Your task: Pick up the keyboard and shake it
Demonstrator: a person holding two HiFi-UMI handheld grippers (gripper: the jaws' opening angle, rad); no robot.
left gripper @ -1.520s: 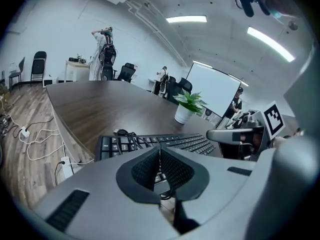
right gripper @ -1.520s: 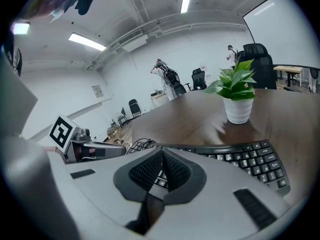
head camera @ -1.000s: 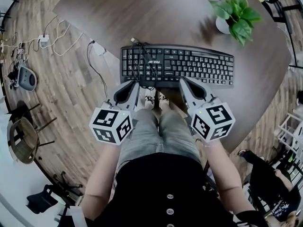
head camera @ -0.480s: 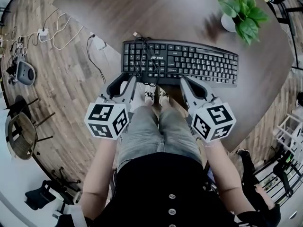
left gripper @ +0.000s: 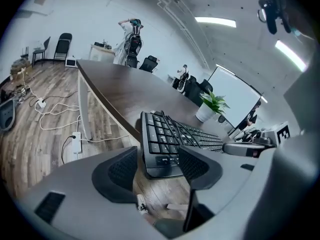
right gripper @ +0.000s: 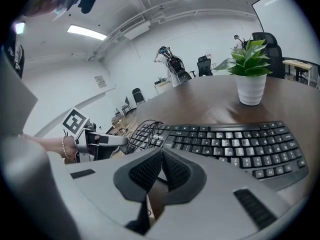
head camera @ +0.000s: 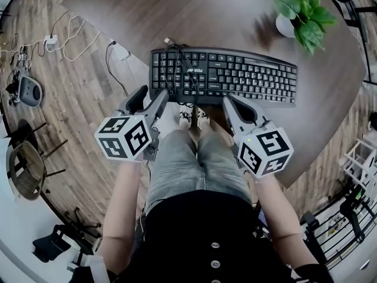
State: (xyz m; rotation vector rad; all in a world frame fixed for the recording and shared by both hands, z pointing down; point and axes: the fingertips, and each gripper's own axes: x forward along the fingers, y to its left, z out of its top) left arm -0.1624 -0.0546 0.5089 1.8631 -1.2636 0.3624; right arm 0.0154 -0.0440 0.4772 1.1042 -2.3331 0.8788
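A black keyboard lies flat on a dark wooden table, near the table's front edge, with its left end at the table's curved side. The keyboard's own black cable is looped in a loose tangle over the keys on its left half.

The left gripper sits at the keyboard's front left corner. Its jaws have just been opening and now stand wide apart. That corner shows between them, and the pads do not press on it.

The right gripper points at the middle of the keyboard's front edge. Its jaws are closed together, with the tips right at that edge. Whether they pinch the rim cannot be told.

Beyond the keyboard's right end, well apart from it, a green plant stands upright in a white pot on the table.

Seen from the head view, the person's legs in grey jeans stand between the two grippers, against the table. To the left, a wooden floor carries loose white cords and a white power strip.
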